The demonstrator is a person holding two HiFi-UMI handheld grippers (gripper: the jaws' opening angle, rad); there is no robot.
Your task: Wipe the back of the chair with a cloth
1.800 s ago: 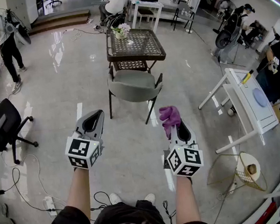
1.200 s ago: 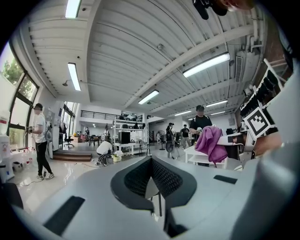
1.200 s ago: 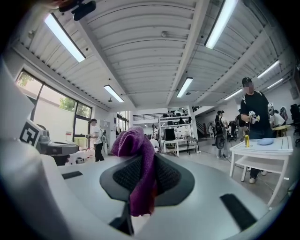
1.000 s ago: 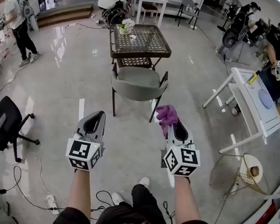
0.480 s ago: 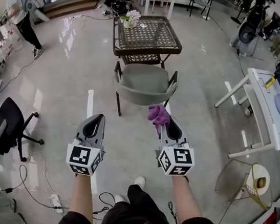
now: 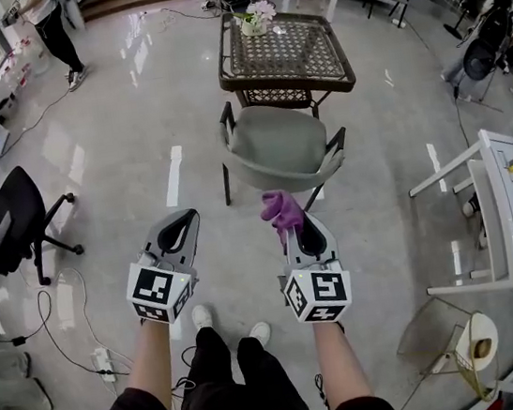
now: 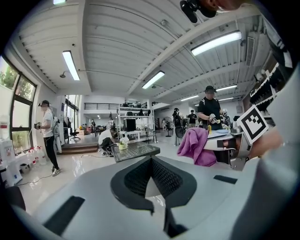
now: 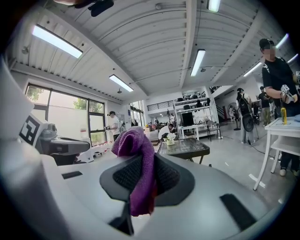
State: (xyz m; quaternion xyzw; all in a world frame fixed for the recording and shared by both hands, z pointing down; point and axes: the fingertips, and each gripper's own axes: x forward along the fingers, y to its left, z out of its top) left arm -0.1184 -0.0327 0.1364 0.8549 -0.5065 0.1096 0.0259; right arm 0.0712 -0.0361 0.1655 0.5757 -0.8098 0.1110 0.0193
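The right gripper [image 6: 295,226] is clamping a purple cloth [image 6: 281,207]; the left gripper [image 6: 184,219] is hanging closed, empty. The chair [image 6: 282,148] is standing apart at twelve o'clock, its back not yet wiped.

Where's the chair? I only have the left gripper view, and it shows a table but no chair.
Observer: The head view shows a grey armchair just ahead, its back toward you, facing the wicker table.
Operator: Is the cloth held properly?
Observer: Yes. The right gripper view shows the right gripper shut on the purple cloth, which bunches above the jaws and hangs down between them.
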